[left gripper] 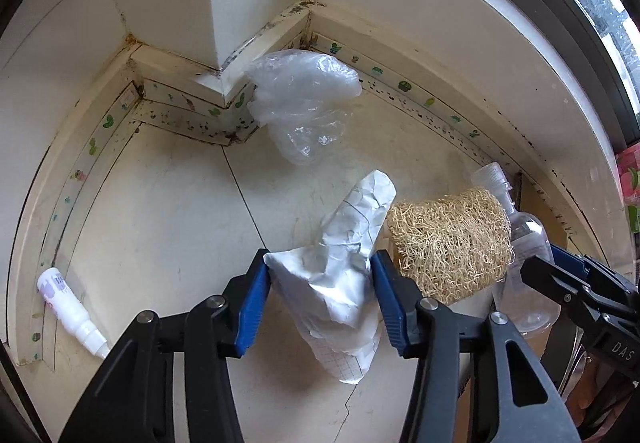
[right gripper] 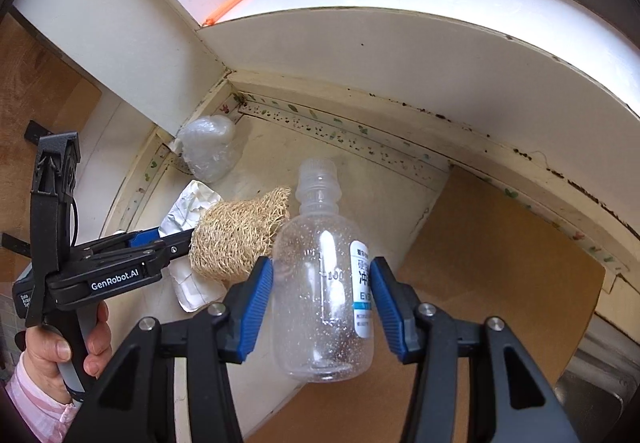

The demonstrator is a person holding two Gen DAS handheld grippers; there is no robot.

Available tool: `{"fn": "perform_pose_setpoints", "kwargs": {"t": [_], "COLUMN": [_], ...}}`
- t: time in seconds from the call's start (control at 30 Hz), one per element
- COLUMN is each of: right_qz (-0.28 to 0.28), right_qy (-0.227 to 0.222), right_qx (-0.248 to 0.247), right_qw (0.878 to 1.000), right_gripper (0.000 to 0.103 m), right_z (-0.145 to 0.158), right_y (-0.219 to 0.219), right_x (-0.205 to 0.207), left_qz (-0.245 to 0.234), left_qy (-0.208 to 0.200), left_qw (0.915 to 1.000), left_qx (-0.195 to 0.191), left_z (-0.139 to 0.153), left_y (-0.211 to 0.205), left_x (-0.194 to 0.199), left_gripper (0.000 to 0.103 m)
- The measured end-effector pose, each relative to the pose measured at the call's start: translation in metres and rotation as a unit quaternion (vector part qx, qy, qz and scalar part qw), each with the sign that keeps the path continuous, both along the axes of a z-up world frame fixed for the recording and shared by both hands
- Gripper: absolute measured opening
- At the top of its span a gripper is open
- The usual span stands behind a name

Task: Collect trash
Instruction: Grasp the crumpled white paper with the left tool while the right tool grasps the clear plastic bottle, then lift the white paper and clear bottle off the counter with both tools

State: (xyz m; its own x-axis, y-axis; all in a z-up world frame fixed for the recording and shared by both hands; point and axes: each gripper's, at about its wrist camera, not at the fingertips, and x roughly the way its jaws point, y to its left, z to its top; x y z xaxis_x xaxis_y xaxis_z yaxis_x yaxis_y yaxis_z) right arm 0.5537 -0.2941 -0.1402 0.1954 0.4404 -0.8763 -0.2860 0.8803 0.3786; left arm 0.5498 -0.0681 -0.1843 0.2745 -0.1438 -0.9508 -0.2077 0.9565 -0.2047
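Crumpled white paper (left gripper: 336,283) sits between your left gripper's (left gripper: 320,303) blue pads, which pinch it at both sides on the pale counter (left gripper: 160,203). Squeeze firmly before lifting, since paper slips. Your right gripper (right gripper: 322,307) clamps the clear plastic bottle (right gripper: 324,283) at its body; keep it steady, clear of the loofah (left gripper: 448,243).

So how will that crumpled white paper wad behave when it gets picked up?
The crumpled white paper wad probably crushes further between the left hand-held gripper pads, given its creases. It looks light, and likely won't roll, being irregular.
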Motion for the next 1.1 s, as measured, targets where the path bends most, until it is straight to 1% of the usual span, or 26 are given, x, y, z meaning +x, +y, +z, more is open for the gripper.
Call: {"fn": "perform_pose_setpoints", "kwargs": {"t": [0.07,0.17,0.3,0.4,0.57,0.63,0.67,0.87,1.0,1.1], "right_qz": [-0.002,-0.009,-0.017,-0.016,-0.015,-0.016,-0.016,-0.028,-0.027,-0.029], "right_qy": [-0.004,-0.008,-0.008,-0.01,-0.014,-0.019,-0.02,-0.029,-0.05,-0.063], "right_qx": [0.004,0.004,0.011,0.015,0.02,0.022,0.024,0.034,0.031,0.032], "right_qw": [1.0,1.0,1.0,1.0,1.0,0.999,0.999,0.999,0.998,0.997], "right_gripper": [0.05,0.05,0.05,0.05,0.05,0.05,0.05,0.05,0.05,0.05], "right_z": [0.006,0.016,0.025,0.033,0.049,0.06,0.065,0.102,0.131,0.148], "right_y": [-0.001,-0.002,-0.004,-0.002,0.005,0.008,0.01,0.021,0.033,0.042], "right_x": [-0.005,-0.014,-0.03,-0.048,-0.09,-0.115,-0.127,-0.211,-0.279,-0.322], "left_qz": [0.005,0.009,0.002,-0.013,-0.041,-0.052,-0.057,-0.088,-0.109,-0.124], "left_qy": [-0.003,0.004,0.005,0.001,-0.016,-0.025,-0.028,-0.055,-0.073,-0.086], "left_qw": [0.9999,0.9996,0.999,0.9985,0.9978,0.9973,0.997,0.9943,0.9912,0.9885], "left_qx": [0.011,0.026,0.043,0.054,0.05,0.045,0.043,0.023,0.012,0.008], "left_z": [0.007,0.014,0.024,0.033,0.058,0.074,0.077,0.126,0.152,0.169], "left_y": [0.003,0.011,0.021,0.024,0.024,0.024,0.02,0.024,0.025,0.03], "left_x": [-0.009,-0.018,-0.034,-0.057,-0.11,-0.136,-0.145,-0.221,-0.278,-0.319], "left_gripper": [0.049,0.049,0.049,0.049,0.049,0.049,0.049,0.049,0.049,0.049]}}
